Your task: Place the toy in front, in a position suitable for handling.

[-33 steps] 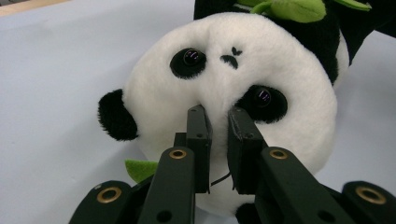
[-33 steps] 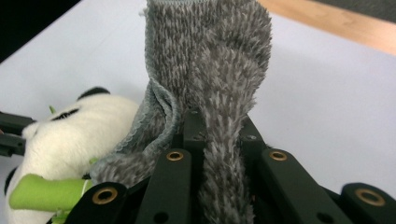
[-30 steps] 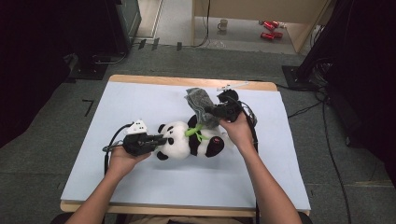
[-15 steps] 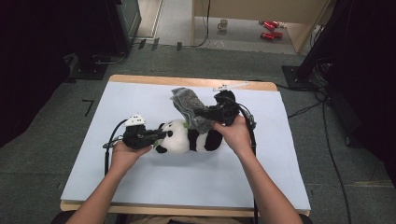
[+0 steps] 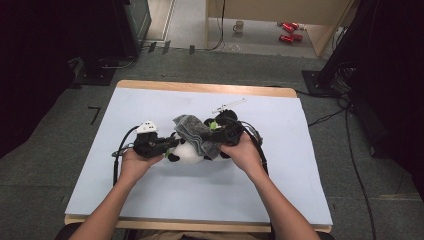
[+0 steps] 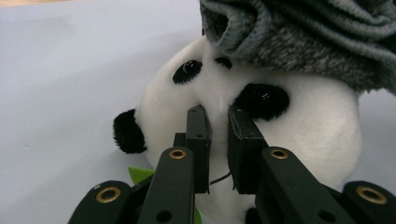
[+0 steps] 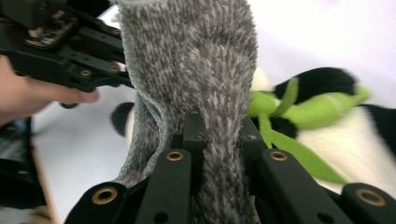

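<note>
Getting the grey knit hat (image 5: 196, 134) onto the plush panda (image 5: 189, 153) looks like the step in hand, so here's how I'd go about it. The panda lies on the blue-white table (image 5: 150, 195) about mid-table, between the two hands, with the hat draped over the top of its head. In the left gripper view the left gripper (image 6: 218, 122) is pinched onto the panda's muzzle (image 6: 217, 100), jaws nearly together with a bit of white fur between them, so that's your anchor. The right gripper (image 7: 219, 123) is clamped on a fold of the hat (image 7: 196, 65), which hangs doubled over in front of its camera, with the panda's green leaf (image 7: 299, 109) just behind. My take: keep the left grip steady so the head doesn't roll, and pull the hat's rim down and around the head instead of just dragging it across. The rim looks bunched up above the eyes (image 6: 187, 70), so it probably needs spreading first, or it'll just sit crumpled on top. Go slow, since knit fabric will likely snag on the ears.
</note>
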Tool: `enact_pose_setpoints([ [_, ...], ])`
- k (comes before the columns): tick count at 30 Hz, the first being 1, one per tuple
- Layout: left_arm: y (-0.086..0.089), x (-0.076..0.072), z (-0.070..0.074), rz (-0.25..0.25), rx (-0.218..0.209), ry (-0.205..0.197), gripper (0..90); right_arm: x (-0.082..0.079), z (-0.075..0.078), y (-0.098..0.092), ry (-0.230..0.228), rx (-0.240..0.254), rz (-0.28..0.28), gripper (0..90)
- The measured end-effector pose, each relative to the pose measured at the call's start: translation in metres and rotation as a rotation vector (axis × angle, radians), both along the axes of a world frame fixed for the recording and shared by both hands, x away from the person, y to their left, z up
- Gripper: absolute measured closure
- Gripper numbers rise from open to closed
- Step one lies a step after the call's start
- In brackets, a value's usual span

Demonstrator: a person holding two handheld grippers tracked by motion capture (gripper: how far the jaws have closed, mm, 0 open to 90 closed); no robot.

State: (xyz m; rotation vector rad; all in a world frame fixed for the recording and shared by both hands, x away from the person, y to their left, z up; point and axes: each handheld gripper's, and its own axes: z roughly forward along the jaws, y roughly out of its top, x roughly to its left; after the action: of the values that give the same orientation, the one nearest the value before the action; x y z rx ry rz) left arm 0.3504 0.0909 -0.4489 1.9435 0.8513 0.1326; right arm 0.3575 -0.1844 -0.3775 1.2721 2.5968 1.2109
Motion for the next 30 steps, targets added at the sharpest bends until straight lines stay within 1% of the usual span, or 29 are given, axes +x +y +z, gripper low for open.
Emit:
enact_pose_setpoints([
  [2,0.0,0.0,-0.001,-0.003,-0.005,0.006,80.9,0.001,0.001,-0.002,0.0,-0.012,-0.004,80.0],
  [5,0.0,-0.001,-0.001,-0.004,0.002,0.002,80.9,0.002,0.002,-0.004,-0.004,-0.033,-0.01,80.0],
  [9,0.0,-0.002,-0.001,-0.004,0.003,0.001,80.9,0.003,0.008,-0.011,-0.039,-0.069,-0.053,80.0],
  [11,0.0,-0.002,-0.001,-0.004,0.004,0.0,80.9,0.005,0.009,-0.016,-0.04,-0.068,-0.073,80.1],
  [13,0.0,-0.002,-0.001,-0.004,0.005,0.0,80.9,0.007,0.01,-0.022,-0.041,-0.059,-0.093,80.1],
  [15,0.0,-0.002,-0.001,-0.005,0.006,0.0,80.9,0.009,0.01,-0.026,-0.027,-0.036,-0.102,80.1],
  [18,0.0,-0.002,-0.001,-0.004,0.006,0.001,80.8,0.011,0.011,-0.029,-0.029,-0.035,-0.118,80.0],
  [20,0.001,-0.002,-0.001,-0.005,0.005,0.002,80.8,0.012,0.012,-0.031,-0.042,-0.031,-0.132,80.0],
  [21,0.001,-0.002,-0.001,-0.007,0.008,0.002,80.8,0.012,0.014,-0.032,-0.05,-0.018,-0.139,80.2],
  [23,0.001,-0.003,-0.001,-0.01,0.007,0.002,80.7,0.01,0.02,-0.034,-0.051,0.022,-0.143,80.2],
  [24,0.001,-0.003,-0.001,-0.01,0.007,0.002,80.7,0.008,0.025,-0.034,-0.068,0.036,-0.138,80.2],
  [27,0.001,-0.003,-0.001,-0.006,0.007,0.002,80.6,0.0,0.037,-0.029,-0.093,0.067,-0.109,80.2],
  [29,0.001,-0.003,-0.001,-0.005,0.007,0.006,80.5,-0.004,0.04,-0.023,-0.092,0.079,-0.082,80.1],
  [30,0.001,-0.003,-0.001,-0.003,0.005,0.006,80.5,-0.006,0.04,-0.018,-0.088,0.077,-0.06,80.1],
])
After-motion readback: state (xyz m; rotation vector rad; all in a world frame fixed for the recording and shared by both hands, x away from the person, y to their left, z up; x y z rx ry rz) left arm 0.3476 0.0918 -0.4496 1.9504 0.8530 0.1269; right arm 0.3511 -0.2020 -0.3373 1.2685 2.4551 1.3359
